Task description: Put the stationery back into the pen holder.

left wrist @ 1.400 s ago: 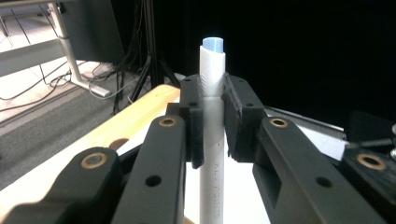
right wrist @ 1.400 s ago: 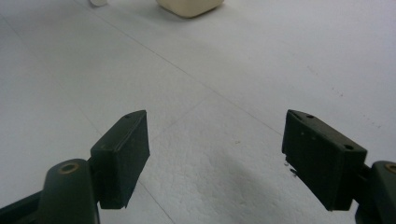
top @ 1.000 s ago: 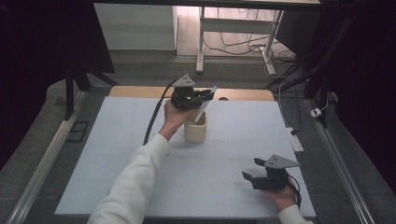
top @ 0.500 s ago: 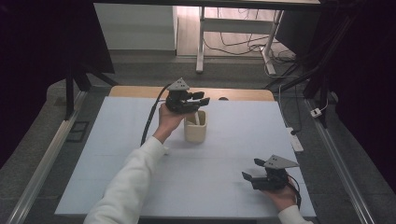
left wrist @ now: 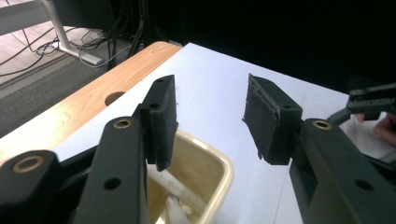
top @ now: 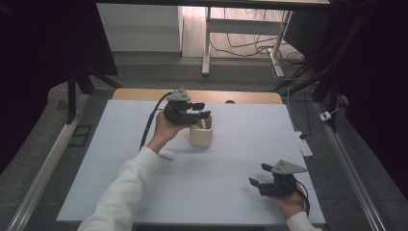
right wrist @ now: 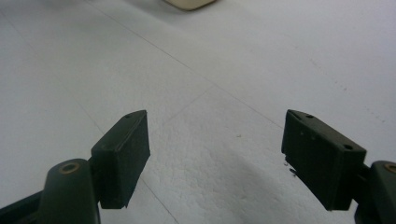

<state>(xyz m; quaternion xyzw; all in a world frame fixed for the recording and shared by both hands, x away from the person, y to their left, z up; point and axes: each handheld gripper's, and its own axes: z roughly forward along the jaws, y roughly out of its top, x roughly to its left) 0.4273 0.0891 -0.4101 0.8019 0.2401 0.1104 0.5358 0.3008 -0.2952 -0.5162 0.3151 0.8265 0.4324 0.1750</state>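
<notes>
Hovering just above the cream cup [top: 201,133], the left gripper [top: 198,111] held its jaws apart with nothing between them; they had just been opening. Inside the cup, a white stick-like piece [left wrist: 180,189] leaned against the wall. The cup stood on the pale worktop [top: 240,144], towards its far edge. Just beside the cup, on the near left, a small white piece [top: 166,154] lay by the person's sleeve. Well apart from the cup, near the front right, the right gripper [top: 260,175] rested low, jaws wide open and empty.
</notes>
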